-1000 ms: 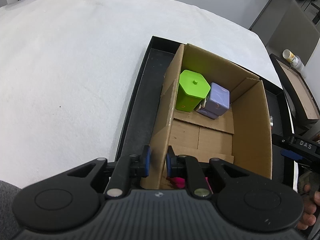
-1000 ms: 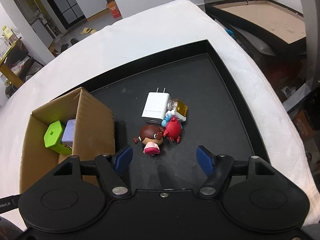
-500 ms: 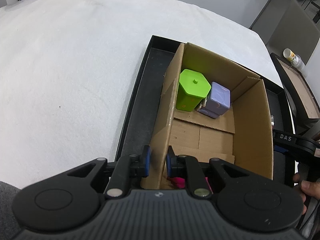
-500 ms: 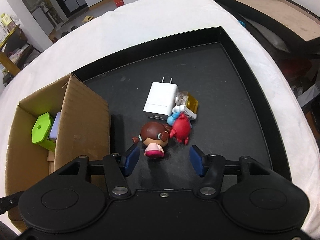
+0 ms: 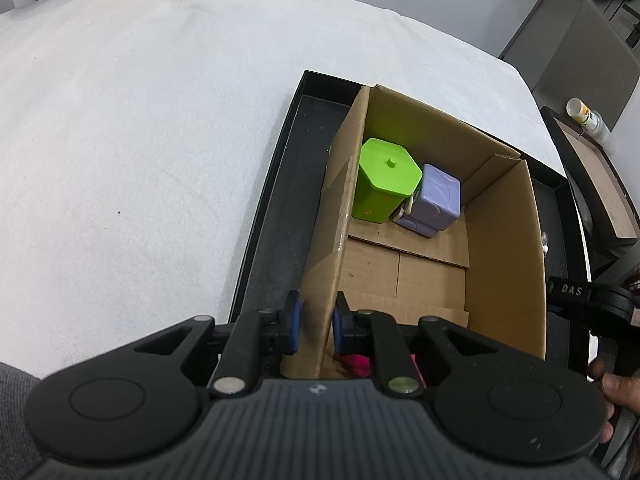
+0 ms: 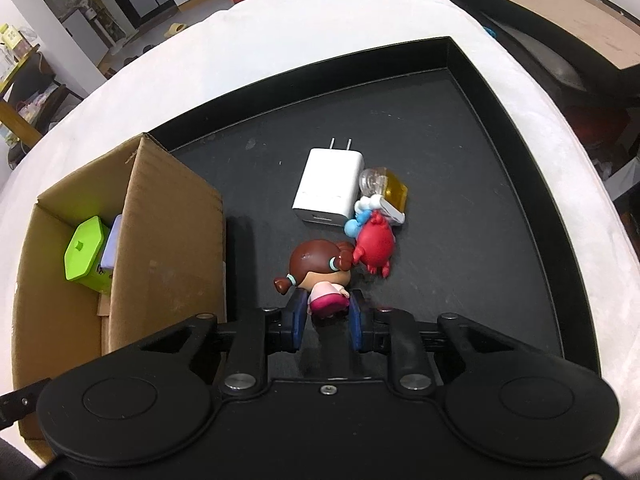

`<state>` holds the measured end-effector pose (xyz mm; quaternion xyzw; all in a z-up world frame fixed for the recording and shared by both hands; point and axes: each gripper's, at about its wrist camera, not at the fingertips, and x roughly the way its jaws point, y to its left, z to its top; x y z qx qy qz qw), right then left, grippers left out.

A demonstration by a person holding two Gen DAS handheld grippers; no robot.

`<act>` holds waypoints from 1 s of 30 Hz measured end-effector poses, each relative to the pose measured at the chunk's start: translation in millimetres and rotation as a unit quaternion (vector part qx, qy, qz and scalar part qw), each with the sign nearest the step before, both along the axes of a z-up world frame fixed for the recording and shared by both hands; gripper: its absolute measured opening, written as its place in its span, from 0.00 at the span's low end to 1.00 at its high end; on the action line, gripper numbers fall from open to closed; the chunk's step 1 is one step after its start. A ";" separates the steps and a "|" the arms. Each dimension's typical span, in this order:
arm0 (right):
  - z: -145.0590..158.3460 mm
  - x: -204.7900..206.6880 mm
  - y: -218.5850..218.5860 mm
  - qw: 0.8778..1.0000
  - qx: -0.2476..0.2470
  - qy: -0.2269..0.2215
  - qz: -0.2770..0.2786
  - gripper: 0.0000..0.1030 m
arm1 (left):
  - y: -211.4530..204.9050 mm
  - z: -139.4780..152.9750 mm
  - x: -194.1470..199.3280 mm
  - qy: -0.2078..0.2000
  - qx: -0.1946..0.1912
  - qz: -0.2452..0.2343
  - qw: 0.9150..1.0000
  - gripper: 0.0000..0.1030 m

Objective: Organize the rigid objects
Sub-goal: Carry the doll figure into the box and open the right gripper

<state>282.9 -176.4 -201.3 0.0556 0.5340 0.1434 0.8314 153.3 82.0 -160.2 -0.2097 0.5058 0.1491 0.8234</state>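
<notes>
Right gripper (image 6: 327, 322) just closed on (pink-dressed) doll (image 6: 320, 276).

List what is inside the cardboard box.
Inside the cardboard box: a green hexagonal container beside a lilac cube at the far end. Something pink shows at the near end, mostly covered by the left gripper.

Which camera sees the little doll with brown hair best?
The right wrist view. There the doll lies on the black tray, right in front, with the right gripper shut on its pink body. The left wrist view does not show the doll; the cardboard box blocks that side.
</notes>
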 end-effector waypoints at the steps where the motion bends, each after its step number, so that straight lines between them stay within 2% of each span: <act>1: 1.2 -2.3 -2.1 1.000 0.000 0.000 0.000 0.22 | 0.4 0.1 0.0 0.000 0.000 0.000 1.000 0.14; 21: 31.4 -17.4 -5.8 0.999 0.011 -0.029 -0.010 0.21 | 1.4 1.0 -1.4 -0.002 -0.004 0.002 1.000 0.15; 30: 52.4 -22.7 -3.8 0.998 0.006 -0.060 -0.014 0.21 | 1.8 2.4 -1.7 -0.003 -0.007 0.005 1.000 0.15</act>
